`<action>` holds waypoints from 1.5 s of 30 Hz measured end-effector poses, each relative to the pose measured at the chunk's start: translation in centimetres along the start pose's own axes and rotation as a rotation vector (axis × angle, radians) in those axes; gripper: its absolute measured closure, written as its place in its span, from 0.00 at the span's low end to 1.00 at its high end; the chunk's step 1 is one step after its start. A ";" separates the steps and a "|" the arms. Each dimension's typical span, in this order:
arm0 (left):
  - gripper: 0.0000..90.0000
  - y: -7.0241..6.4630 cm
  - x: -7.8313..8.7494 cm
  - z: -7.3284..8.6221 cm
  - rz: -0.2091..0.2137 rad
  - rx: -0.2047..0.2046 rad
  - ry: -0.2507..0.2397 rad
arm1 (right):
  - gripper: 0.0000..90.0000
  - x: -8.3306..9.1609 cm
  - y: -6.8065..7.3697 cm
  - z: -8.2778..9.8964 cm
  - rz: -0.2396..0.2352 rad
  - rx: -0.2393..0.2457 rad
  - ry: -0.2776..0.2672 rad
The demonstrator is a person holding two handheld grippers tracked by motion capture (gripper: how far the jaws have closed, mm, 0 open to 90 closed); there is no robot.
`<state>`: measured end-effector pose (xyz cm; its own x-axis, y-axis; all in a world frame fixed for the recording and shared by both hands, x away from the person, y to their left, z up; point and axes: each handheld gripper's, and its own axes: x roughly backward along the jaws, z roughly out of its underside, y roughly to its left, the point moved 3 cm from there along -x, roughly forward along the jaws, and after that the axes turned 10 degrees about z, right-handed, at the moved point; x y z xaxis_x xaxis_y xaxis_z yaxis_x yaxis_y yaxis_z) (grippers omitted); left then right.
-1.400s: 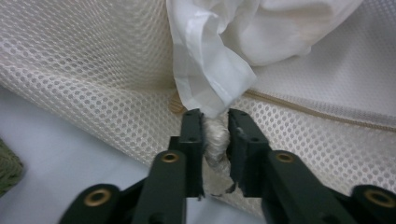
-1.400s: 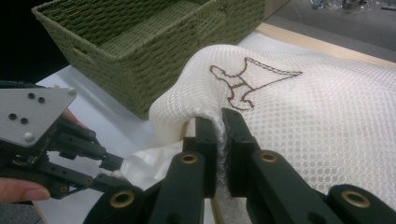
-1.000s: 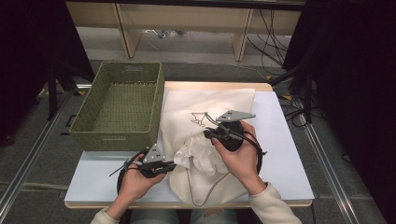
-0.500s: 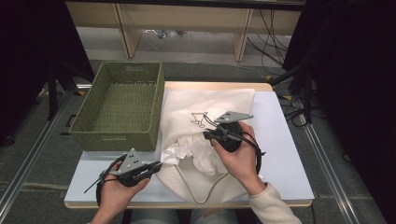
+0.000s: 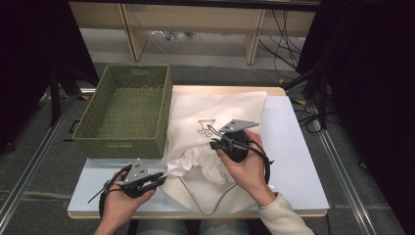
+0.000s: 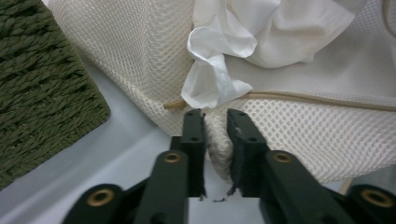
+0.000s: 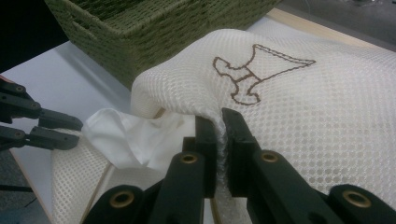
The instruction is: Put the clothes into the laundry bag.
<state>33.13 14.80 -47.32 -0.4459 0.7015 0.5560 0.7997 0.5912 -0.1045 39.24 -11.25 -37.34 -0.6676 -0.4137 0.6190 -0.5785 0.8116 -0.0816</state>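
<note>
A cream mesh drawstring bag (image 5: 220, 110) with a brown stitched figure lies on the white table (image 5: 298, 161), its mouth toward the person. White cloth (image 5: 195, 161) bulges out of the mouth. My right gripper (image 5: 215, 144) is shut on the upper rim of the bag (image 7: 289, 107), its jaws pinching the mesh (image 7: 219, 116). My left gripper (image 5: 159, 177) sits at the bag's left front edge. Its jaws have just been opening and stand apart (image 6: 215, 114); a fold of mesh lies in the gap, and the pads do not press on it.
A green woven basket (image 5: 122, 144) stands empty at the table's left, close against the bag. The bag's tan cord (image 5: 215, 210) loops near the front edge. Bare table lies to the right of the bag. Dark curtains and cables surround the table.
My left gripper has pulled back to the left, away from the bag's mouth, and its jaws have parted off the fabric. The right gripper has kept its hold and place.
</note>
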 end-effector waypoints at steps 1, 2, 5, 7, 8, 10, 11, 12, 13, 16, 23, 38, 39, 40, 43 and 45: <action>0.77 -0.1 -0.1 -0.1 -0.003 0.012 -0.011 | 0.96 0.0 0.0 0.0 0.000 0.001 0.002; 0.72 -0.1 0.1 -0.2 -0.013 0.011 -0.005 | 0.96 -0.1 0.1 0.0 -0.011 -0.009 0.004; 0.61 -0.1 0.5 -1.2 -0.017 -0.036 -0.029 | 0.96 0.0 0.0 0.0 -0.005 0.003 -0.003; 0.58 -0.5 0.4 -1.8 -0.015 -0.022 -0.065 | 0.96 0.0 0.0 0.0 -0.006 0.010 -0.007; 0.57 -0.5 0.4 -1.8 -0.015 -0.022 -0.065 | 0.96 0.0 0.0 0.0 -0.006 0.010 -0.007; 0.57 -0.5 0.2 -2.5 -0.016 -0.060 -0.071 | 0.96 0.0 0.1 0.0 -0.003 0.010 -0.003; 0.59 -0.5 0.0 -2.6 -0.023 -0.076 -0.047 | 0.96 -0.1 0.1 0.0 -0.002 0.008 -0.006; 0.59 -0.4 -0.5 -2.8 -0.023 -0.092 -0.042 | 0.96 -0.1 0.1 0.0 -0.002 0.008 -0.006; 0.66 0.1 -1.7 -2.8 -0.023 -0.107 0.015 | 0.96 -0.1 0.2 0.0 -0.006 0.007 -0.001; 0.86 0.5 -2.9 -2.8 -0.035 -0.126 0.077 | 0.96 -0.1 0.2 0.0 -0.008 0.003 0.002; 0.99 0.0 -4.8 -4.8 -0.029 -0.113 0.097 | 0.96 -0.1 0.1 0.0 -0.005 0.008 -0.007; 0.98 -2.6 -9.4 -6.4 0.101 -0.154 0.095 | 0.96 -0.1 0.1 -0.1 -0.014 0.029 -0.023; 0.98 -2.8 -10.3 -6.0 0.114 -0.154 0.113 | 0.96 -0.1 0.2 -0.1 -0.009 0.007 -0.018; 0.96 -3.0 -10.9 -5.7 0.135 -0.154 0.132 | 0.96 0.1 0.4 0.0 -0.015 -0.022 -0.006; 0.80 -3.9 -12.3 -4.6 0.170 -0.150 0.171 | 0.96 0.2 0.1 -0.1 -0.015 -0.002 -0.008; 0.73 -3.9 -11.7 -4.7 0.188 -0.182 0.189 | 0.96 0.2 0.0 -0.1 -0.014 0.009 -0.011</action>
<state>37.09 2.36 -49.58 -0.2151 0.6953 0.6857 0.9271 0.3660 -0.0803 39.16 -11.25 -37.18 -0.6645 -0.4299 0.6113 -0.5922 0.8018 -0.0798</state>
